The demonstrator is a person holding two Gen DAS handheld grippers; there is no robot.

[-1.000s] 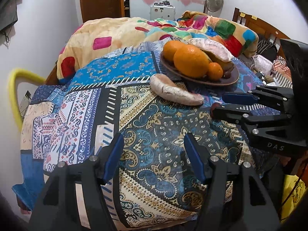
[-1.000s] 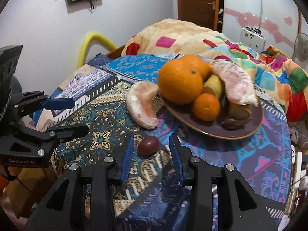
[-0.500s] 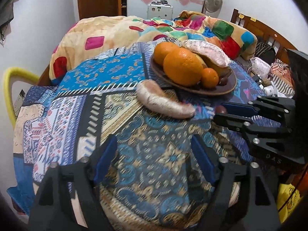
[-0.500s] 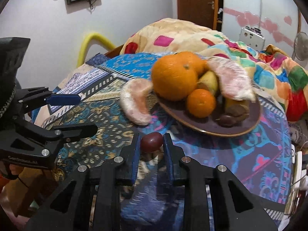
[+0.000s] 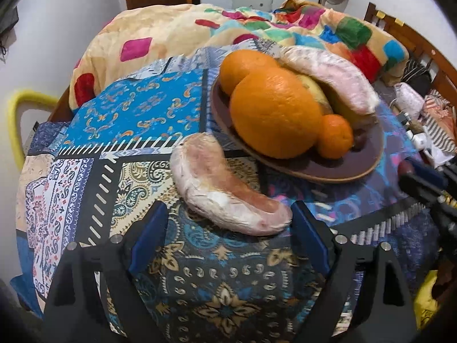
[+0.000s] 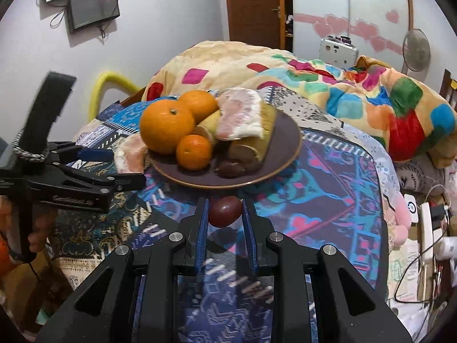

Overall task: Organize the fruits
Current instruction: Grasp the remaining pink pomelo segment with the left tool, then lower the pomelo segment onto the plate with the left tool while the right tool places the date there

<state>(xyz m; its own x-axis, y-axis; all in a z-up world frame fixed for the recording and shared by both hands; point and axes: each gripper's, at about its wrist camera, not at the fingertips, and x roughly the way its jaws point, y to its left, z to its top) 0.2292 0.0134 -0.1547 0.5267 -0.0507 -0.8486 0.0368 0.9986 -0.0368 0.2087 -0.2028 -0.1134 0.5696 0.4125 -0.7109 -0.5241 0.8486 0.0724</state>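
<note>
A wrapped pink pomelo segment (image 5: 222, 194) lies on the patterned cloth just in front of the brown plate (image 5: 342, 174). My left gripper (image 5: 228, 217) reaches it with jaws opening, one blue finger at each side of its near end, pads apart from it. The plate holds two big oranges (image 5: 274, 111), a small orange (image 6: 194, 151), a second pomelo segment (image 6: 240, 114) and darker fruit. In the right wrist view my right gripper (image 6: 225, 205) is shut on a small dark red fruit (image 6: 225, 211), held just short of the plate's rim (image 6: 285, 154).
A patchwork quilt (image 6: 342, 91) is heaped behind the plate. A yellow chair back (image 5: 17, 120) stands at the left. Cables and a power strip (image 6: 425, 228) lie off the cloth's right edge. The cloth (image 5: 137, 120) left of the plate is flat.
My left gripper moved forward to the pomelo segment and its jaws widened. My right gripper closed on the dark red fruit and carried it toward the plate.
</note>
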